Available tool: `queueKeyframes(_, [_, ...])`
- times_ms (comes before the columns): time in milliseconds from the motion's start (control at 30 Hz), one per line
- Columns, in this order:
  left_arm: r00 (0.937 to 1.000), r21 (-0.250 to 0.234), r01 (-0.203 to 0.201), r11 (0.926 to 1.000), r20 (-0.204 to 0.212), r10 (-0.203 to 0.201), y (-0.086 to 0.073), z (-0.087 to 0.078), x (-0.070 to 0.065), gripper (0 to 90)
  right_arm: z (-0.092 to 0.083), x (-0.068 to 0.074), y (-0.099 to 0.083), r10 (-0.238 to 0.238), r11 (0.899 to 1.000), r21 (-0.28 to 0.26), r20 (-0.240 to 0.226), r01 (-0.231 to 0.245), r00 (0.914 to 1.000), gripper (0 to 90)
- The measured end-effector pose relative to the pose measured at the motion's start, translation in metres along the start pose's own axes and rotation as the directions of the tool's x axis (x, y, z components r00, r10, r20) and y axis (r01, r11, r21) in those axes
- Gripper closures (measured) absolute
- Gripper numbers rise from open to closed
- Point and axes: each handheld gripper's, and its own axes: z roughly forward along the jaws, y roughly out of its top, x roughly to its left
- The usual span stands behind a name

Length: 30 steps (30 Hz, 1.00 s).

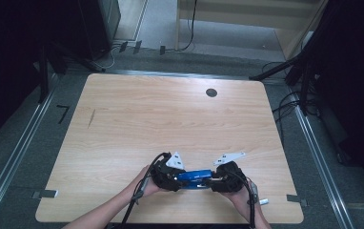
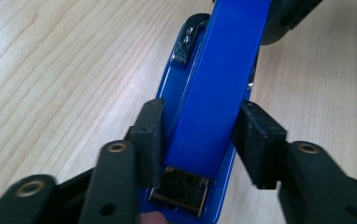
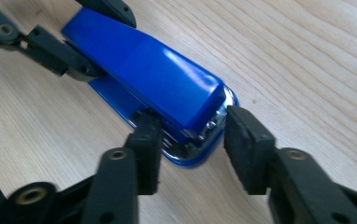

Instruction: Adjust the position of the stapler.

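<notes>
A blue stapler (image 1: 193, 176) lies flat on the wooden table (image 1: 170, 109) near its front edge, between my two hands. My left gripper (image 1: 173, 177) straddles the hinge end of the stapler (image 2: 214, 93). Its pads (image 2: 151, 135) stand close along both sides, and I see no squeeze on them. My right gripper (image 1: 213, 180) straddles the nose of the stapler (image 3: 158, 79), one pad (image 3: 148, 140) beside the base and the other just off the tip. Seen along its own jaws, the left gripper (image 2: 201, 109) looks open, and so does the right gripper (image 3: 193, 119).
A small dark round hole (image 1: 211, 92) sits in the tabletop at the back right. Bare wood stretches behind and to both sides of the hands. Cables and dark stands (image 1: 304, 71) line the floor past the table's far and right edges.
</notes>
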Motion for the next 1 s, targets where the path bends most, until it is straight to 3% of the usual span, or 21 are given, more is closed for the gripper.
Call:
queueKeyframes(67, [0.9998, -0.003, -0.012, 0.9999, -0.016, 0.012, 0.002, 0.002, -0.003, 47.5, -0.003, -0.005, -0.002, 0.023, 1.0, -0.01, -0.003, -0.023, 0.9997, 47.2])
queueKeyframes(100, [0.9997, 0.006, -0.013, 0.9999, -0.019, 0.014, 0.004, 0.004, -0.004, 40.1, -0.008, -0.008, -0.004, 0.03, 0.999, -0.013, 0.017, -0.03, 0.9994, 40.1])
queueKeyframes(200, [0.9997, 0.003, -0.01, 0.9999, -0.023, 0.01, 0.004, 0.006, -0.005, 35.7, -0.015, -0.014, -0.007, 0.051, 0.999, -0.02, 0.031, -0.05, 0.9982, 35.3])
queueKeyframes(300, [0.9995, -0.015, -0.003, 0.9999, -0.031, 0.003, 0.006, 0.005, -0.003, 27.5, -0.028, -0.024, -0.014, 0.08, 0.996, -0.045, 0.054, -0.078, 0.9953, 24.0])
queueKeyframes(500, [0.9995, -0.038, 0.005, 0.9993, -0.032, -0.006, 0.014, 0.0, -0.001, 17.4, -0.039, -0.03, -0.019, 0.087, 0.995, -0.047, 0.05, -0.085, 0.9949, 13.0])
queueKeyframes(800, [0.9986, -0.037, 0.012, 0.9992, -0.05, -0.014, 0.026, 0.003, -0.006, 6.5, -0.043, -0.033, -0.022, 0.105, 0.994, -0.01, 0.053, -0.105, 0.9931, 1.6])
queueKeyframes(1000, [0.999, -0.016, -0.008, 0.9998, -0.044, 0.007, 0.029, 0.006, -0.01, 6.5, -0.042, -0.033, -0.022, 0.102, 0.995, 0.005, 0.05, -0.103, 0.9935, 0.8])
